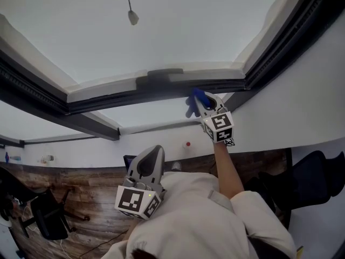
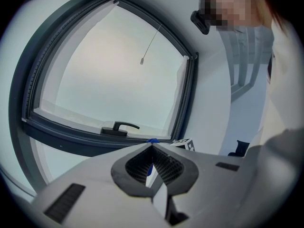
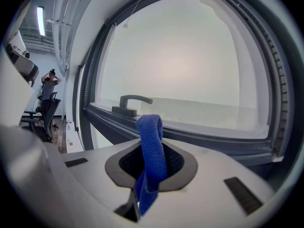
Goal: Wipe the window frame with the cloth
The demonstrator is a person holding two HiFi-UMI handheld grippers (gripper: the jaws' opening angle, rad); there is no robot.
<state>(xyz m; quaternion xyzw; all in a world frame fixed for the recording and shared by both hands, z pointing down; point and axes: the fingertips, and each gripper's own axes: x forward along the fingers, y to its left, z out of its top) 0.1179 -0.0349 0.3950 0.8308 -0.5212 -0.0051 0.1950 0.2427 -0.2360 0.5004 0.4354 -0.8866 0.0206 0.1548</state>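
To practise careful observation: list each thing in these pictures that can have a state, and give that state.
Cloth: clamped, folded end sticking out.
Right gripper: shut on the cloth, raised near the window frame.
Left gripper: shut, empty, held low.
Window: looks shut.
Handle: lying level along the frame.

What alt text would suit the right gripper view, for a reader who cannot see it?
The right gripper is shut on a folded blue cloth that sticks up past its jaws. Behind it runs the dark window frame with a handle, pale glass above.
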